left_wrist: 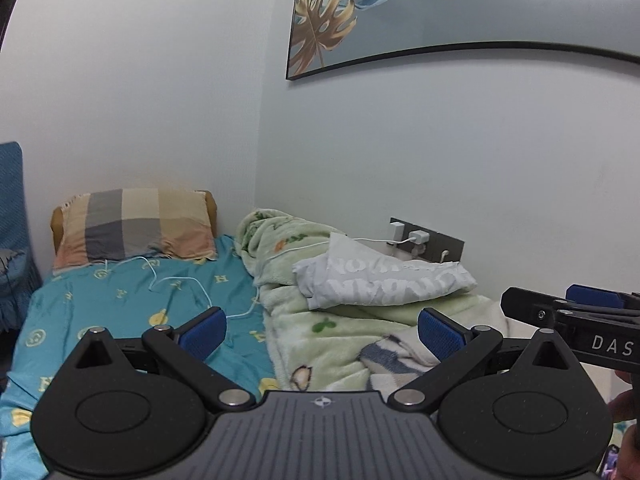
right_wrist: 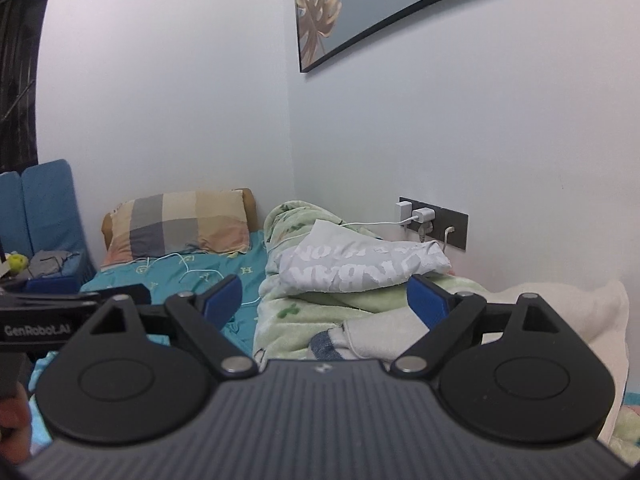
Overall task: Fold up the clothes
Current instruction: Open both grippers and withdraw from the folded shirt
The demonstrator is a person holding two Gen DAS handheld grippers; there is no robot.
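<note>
A folded light grey garment with white lettering [left_wrist: 384, 280] lies on top of a bunched green fleece blanket [left_wrist: 344, 332] at the bed's right side, near the wall; it also shows in the right wrist view [right_wrist: 360, 266]. My left gripper [left_wrist: 322, 334] is open and empty, held above the bed, short of the garment. My right gripper [right_wrist: 325, 300] is open and empty, just in front of the garment. The right gripper shows at the right edge of the left wrist view [left_wrist: 576, 312].
A teal patterned sheet [left_wrist: 132, 300] covers the bed, with a checked pillow [left_wrist: 136, 224] at its head. A white charging cable [left_wrist: 188, 280] runs across the sheet to a wall socket [left_wrist: 424, 240]. A white pillow [right_wrist: 568, 312] lies at the right. A blue chair [right_wrist: 44, 216] stands left.
</note>
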